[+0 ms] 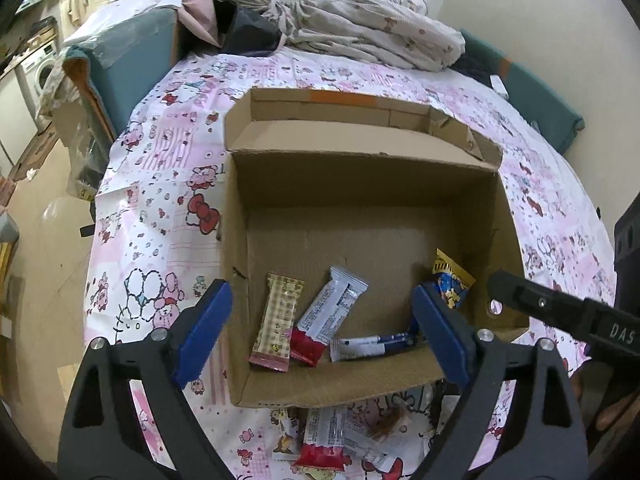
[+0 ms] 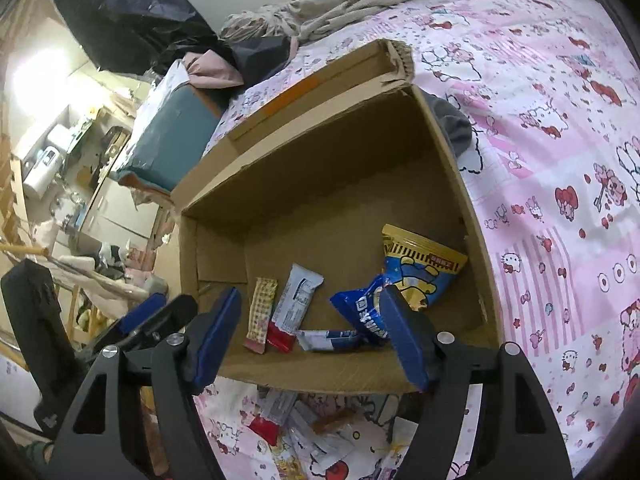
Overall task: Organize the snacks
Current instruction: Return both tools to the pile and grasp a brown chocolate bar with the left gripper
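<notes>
An open cardboard box [image 1: 360, 184] [image 2: 320, 152] stands on the pink cartoon tablecloth. Inside lie a yellow checked bar [image 1: 277, 317] [image 2: 260, 314], a white-and-red bar [image 1: 326, 320] [image 2: 294, 306], a white-and-blue bar [image 1: 370, 346] [image 2: 326, 339], and a blue-and-yellow snack bag [image 1: 454, 280] [image 2: 416, 276]. More loose snacks [image 1: 332, 436] [image 2: 296, 428] lie on the cloth in front of the box. My left gripper [image 1: 320, 340] is open and empty over the box's near edge. My right gripper [image 2: 310, 340] is open and empty above the box's near wall.
The right gripper's black body [image 1: 560, 316] shows at the right of the left wrist view. The left gripper [image 2: 152, 320] shows at the left of the right wrist view. A heap of bedding [image 1: 360, 20] lies behind the box. A teal box [image 1: 132, 64] stands left of the table.
</notes>
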Motion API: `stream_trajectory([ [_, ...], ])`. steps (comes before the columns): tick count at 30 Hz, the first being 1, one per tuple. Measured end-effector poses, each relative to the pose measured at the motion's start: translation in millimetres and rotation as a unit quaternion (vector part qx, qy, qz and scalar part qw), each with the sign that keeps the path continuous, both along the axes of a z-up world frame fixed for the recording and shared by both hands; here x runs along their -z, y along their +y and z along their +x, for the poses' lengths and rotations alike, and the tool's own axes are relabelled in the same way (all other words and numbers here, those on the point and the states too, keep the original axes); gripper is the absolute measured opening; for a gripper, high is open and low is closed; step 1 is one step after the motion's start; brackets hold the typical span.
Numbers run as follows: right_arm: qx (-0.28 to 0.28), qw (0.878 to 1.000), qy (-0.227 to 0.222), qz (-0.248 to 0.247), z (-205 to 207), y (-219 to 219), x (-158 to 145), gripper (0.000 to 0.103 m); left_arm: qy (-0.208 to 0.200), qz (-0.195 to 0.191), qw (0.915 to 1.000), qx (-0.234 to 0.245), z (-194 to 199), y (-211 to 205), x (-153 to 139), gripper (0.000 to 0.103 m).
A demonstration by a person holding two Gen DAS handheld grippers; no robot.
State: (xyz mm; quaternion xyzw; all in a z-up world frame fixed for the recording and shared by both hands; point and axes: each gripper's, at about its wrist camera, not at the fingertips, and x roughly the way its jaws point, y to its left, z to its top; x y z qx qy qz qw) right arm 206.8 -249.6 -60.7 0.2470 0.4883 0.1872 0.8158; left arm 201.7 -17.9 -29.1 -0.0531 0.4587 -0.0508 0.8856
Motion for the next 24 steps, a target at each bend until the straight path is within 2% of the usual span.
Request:
stream_trajectory([
  [6, -0.002, 1.0, -0.01, -0.003, -14.1, 0.1, -10.9, 0.074, -0.012, 0.003, 0.9998, -0.014, -10.6, 11.2, -11.2, 0.09],
  [12, 0.005, 1.0, -0.013, -0.01, -30.8, -6.4, -20.4, 0.074, -0.011, 0.028, 0.9992, -0.026, -29.1, 18.8, -17.5, 0.09],
  [16, 0.017, 1.0, -0.005, -0.007, -42.4, -13.0, -19.0, 0.074, -0.019, 0.02, 0.9991, -0.032, -43.7, 27.7, -20.3, 0.09],
  [20, 0.024, 1.0, -0.002, -0.006, -53.6, -17.5, -18.9, 0.074, -0.012, -0.001, 0.9994, -0.031, -56.6, 36.0, -21.7, 0.09],
  [24, 0.022, 1.0, 0.005, -0.01, -66.7, -18.6, -16.6, 0.074, -0.004, -0.001, 0.9995, -0.03, -66.6, 38.3, -20.9, 0.092],
])
